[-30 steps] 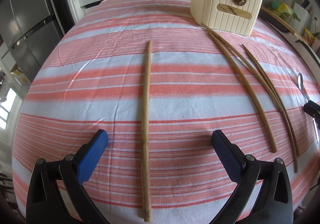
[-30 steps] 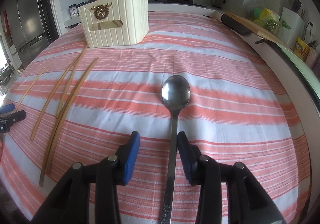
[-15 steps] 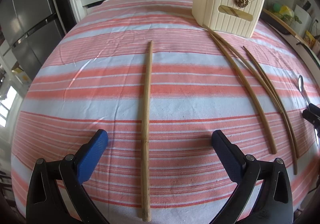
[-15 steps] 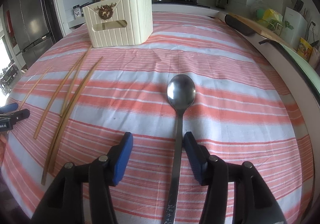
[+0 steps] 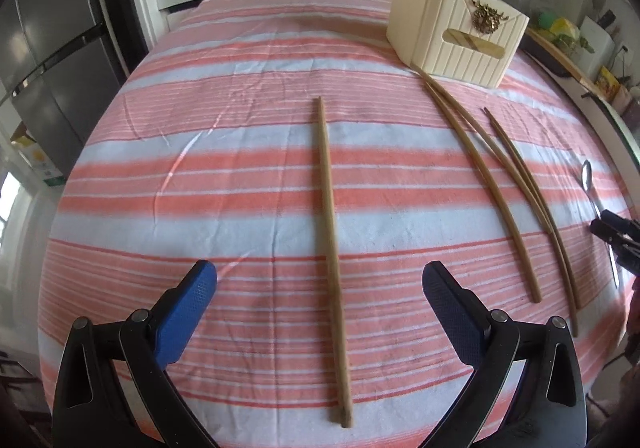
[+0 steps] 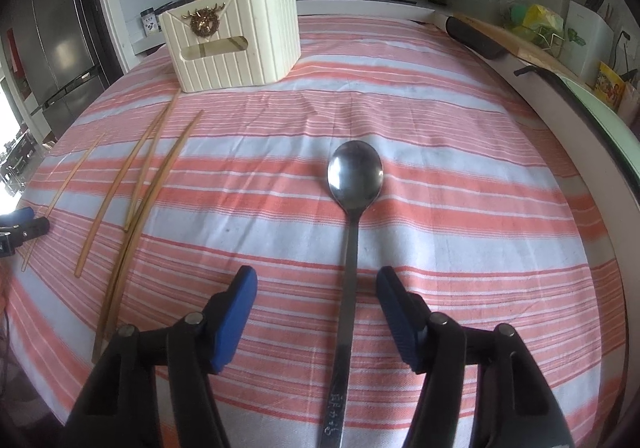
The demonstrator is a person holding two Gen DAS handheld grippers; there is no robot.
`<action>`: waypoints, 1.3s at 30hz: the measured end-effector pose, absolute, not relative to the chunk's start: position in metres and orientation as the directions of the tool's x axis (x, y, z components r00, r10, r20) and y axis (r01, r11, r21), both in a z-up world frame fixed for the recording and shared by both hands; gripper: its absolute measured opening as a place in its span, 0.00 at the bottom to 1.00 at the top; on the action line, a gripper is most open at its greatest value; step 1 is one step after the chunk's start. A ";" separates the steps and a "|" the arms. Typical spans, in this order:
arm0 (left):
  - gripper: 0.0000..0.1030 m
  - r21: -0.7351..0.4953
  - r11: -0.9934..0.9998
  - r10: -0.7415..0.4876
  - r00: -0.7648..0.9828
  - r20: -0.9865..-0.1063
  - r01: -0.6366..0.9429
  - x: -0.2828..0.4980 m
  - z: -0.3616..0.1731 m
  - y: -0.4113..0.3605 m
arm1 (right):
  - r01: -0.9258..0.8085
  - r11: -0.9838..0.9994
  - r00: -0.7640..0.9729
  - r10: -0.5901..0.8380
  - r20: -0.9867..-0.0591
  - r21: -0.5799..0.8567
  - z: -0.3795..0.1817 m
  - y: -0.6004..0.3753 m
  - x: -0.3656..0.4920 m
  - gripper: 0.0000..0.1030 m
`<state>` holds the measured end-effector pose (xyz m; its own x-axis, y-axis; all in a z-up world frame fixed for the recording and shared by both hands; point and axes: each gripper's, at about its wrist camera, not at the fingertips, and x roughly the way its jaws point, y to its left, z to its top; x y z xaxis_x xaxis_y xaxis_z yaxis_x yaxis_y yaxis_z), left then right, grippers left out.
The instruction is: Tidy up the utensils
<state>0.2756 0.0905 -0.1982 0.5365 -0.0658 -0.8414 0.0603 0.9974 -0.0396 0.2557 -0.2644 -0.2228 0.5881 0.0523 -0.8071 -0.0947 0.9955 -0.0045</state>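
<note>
With both jaws apart, I risk the flat spoon (image 6: 354, 183) and chopstick (image 5: 331, 248) slipping on the cloth (image 6: 460, 183).

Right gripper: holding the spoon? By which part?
No. The right gripper is open, its jaws having just widened; the spoon lies on the cloth, handle between the pads, untouched.

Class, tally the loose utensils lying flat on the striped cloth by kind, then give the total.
Wooden chopsticks: 4
Metal spoon: 1
Total: 5
</note>
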 end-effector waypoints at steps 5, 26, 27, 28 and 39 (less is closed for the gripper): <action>0.99 -0.062 0.998 -0.061 0.545 -0.836 0.017 0.300 -0.188 0.112 | -0.083 0.996 0.590 0.031 -0.807 -0.023 -0.224 -0.259 0.281 0.55; 0.99 -0.025 0.995 -0.074 0.518 -0.852 0.100 0.331 -0.201 0.094 | -0.102 0.994 0.583 0.025 -0.812 -0.043 -0.224 -0.254 0.308 0.56; 0.99 -0.029 0.995 -0.076 0.515 -0.854 0.098 0.331 -0.202 0.095 | -0.105 0.994 0.581 0.027 -0.813 -0.042 -0.224 -0.254 0.309 0.56; 0.99 -0.032 0.995 -0.078 0.511 -0.856 0.097 0.331 -0.203 0.096 | -0.104 0.994 0.580 0.029 -0.814 -0.039 -0.224 -0.254 0.310 0.56; 0.99 0.004 0.992 -0.056 0.480 -0.876 0.123 0.329 -0.213 0.084 | -0.093 0.995 0.594 0.032 -0.804 -0.029 -0.225 -0.256 0.306 0.56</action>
<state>0.3294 0.0836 -0.2135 0.4796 -0.0557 -0.8757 0.1234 0.9923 0.0045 0.3056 -0.2556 -0.2251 0.5936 0.0316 -0.8041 -0.0928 0.9953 -0.0294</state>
